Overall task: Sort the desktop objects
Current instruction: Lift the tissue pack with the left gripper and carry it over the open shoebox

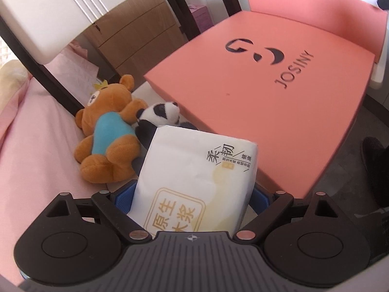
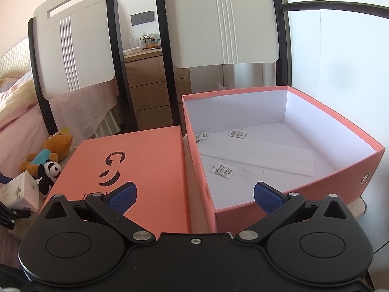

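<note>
The left gripper clamps the tissue pack (soft wrap); it may slip onto the plush bear just ahead-left. The right gripper gapes empty.

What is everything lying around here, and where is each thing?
tissue pack: one, white, between the left gripper's pads
teddy bear: one, brown with blue shirt, on pink bedding
panda toy: one, black and white, beside the bear
box lid: one, salmon, left of the box
open box: one, salmon, white inside
sachets: three, white, in the box
chairs: two, white backs, behind
left gripper: gripping the pack
right gripper: open, empty
</note>
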